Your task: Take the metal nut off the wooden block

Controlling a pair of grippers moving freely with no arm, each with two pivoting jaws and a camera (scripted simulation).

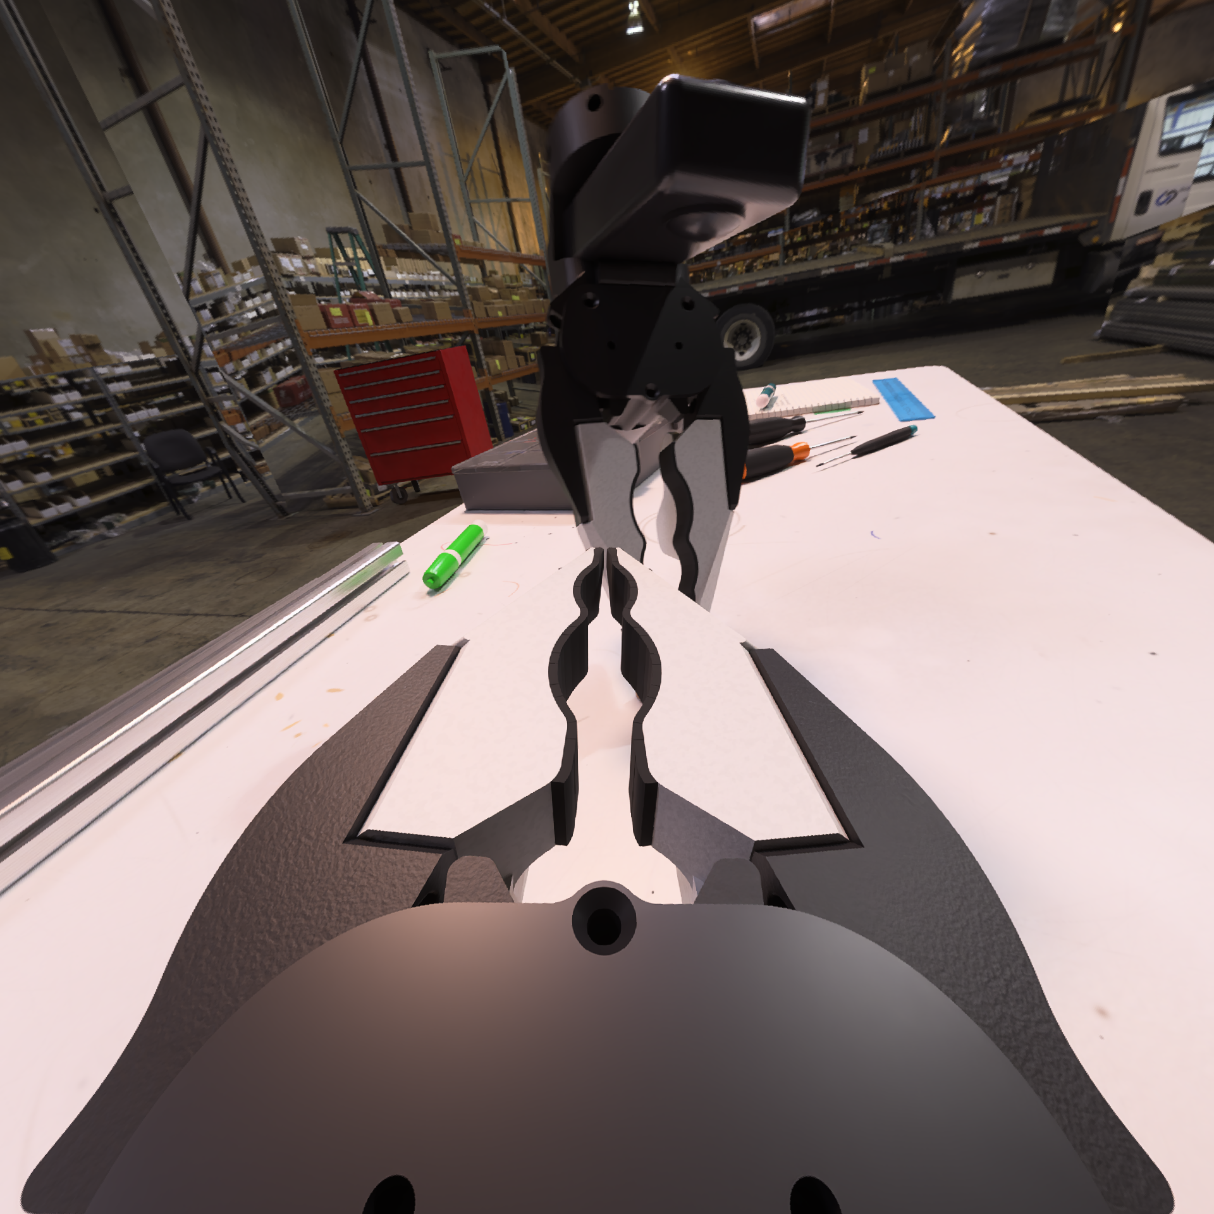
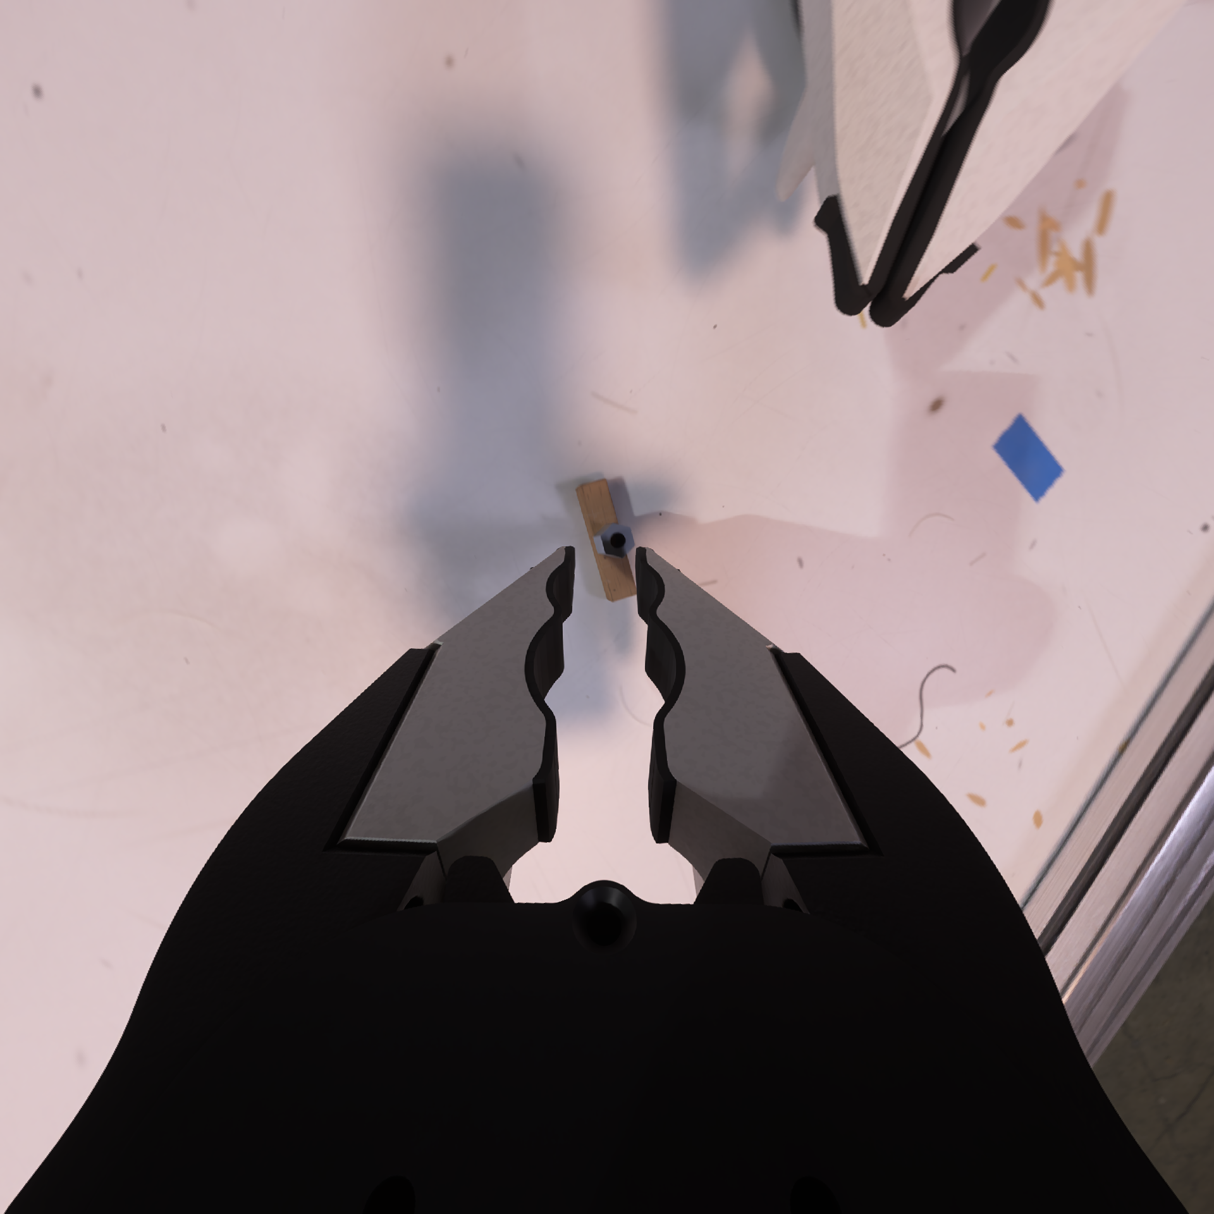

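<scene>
In the right wrist view a small wooden block (image 2: 601, 509) lies on the white table (image 2: 230, 394), with a grey metal nut (image 2: 615, 540) sitting on its middle. My right gripper (image 2: 605, 557) points down over them, open and empty, its fingertips on either side of the block's near end and above it. My left gripper (image 1: 604, 555) is shut and empty, low over the table. It also shows in the right wrist view (image 2: 868, 303), off to the upper right of the block. The right gripper shows in the left wrist view (image 1: 663, 571), just beyond my left fingertips. Block and nut are hidden there.
A green marker (image 1: 456, 555) and an aluminium rail (image 1: 197, 670) lie at the table's left edge; the rail also shows in the right wrist view (image 2: 1149, 821). A grey box (image 1: 506, 479), screwdrivers (image 1: 788, 453), a notebook (image 1: 814, 394) and a blue ruler (image 1: 903, 397) lie far back. Blue tape (image 2: 1028, 456) and wood shavings (image 2: 1064, 256) lie right of the block.
</scene>
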